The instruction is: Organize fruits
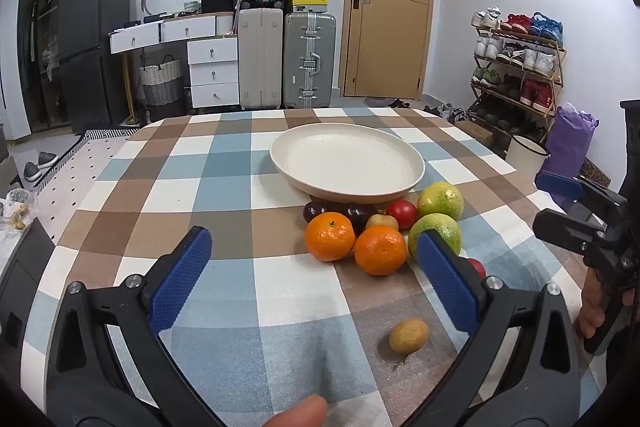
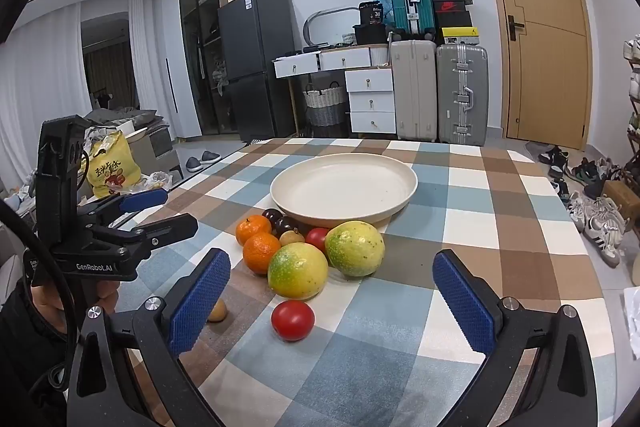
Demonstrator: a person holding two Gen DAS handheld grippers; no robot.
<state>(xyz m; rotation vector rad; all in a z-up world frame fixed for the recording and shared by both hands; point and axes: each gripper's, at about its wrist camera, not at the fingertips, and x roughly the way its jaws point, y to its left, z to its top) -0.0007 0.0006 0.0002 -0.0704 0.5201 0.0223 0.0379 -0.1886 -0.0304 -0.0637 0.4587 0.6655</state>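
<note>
Both tongs gape, gripping nothing. Your right gripper [image 2: 332, 307] sits nearer the fruit: plate [image 2: 344, 187] lies dead ahead, bare; green citrus [image 2: 298, 271] just short of it, tomato [image 2: 293, 319] closest, between the fingers. Left gripper [image 1: 316, 279] faces the oranges [image 1: 330, 235].

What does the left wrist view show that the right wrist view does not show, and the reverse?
Only the left wrist view shows the shoe rack and purple bag. Only the right wrist view shows the yellow bag and white curtains; it also shows the near tomato whole, which is mostly hidden behind a jaw in the left view. Both show the empty plate, oranges, green-yellow fruits, suitcases, and open jaws.
</note>
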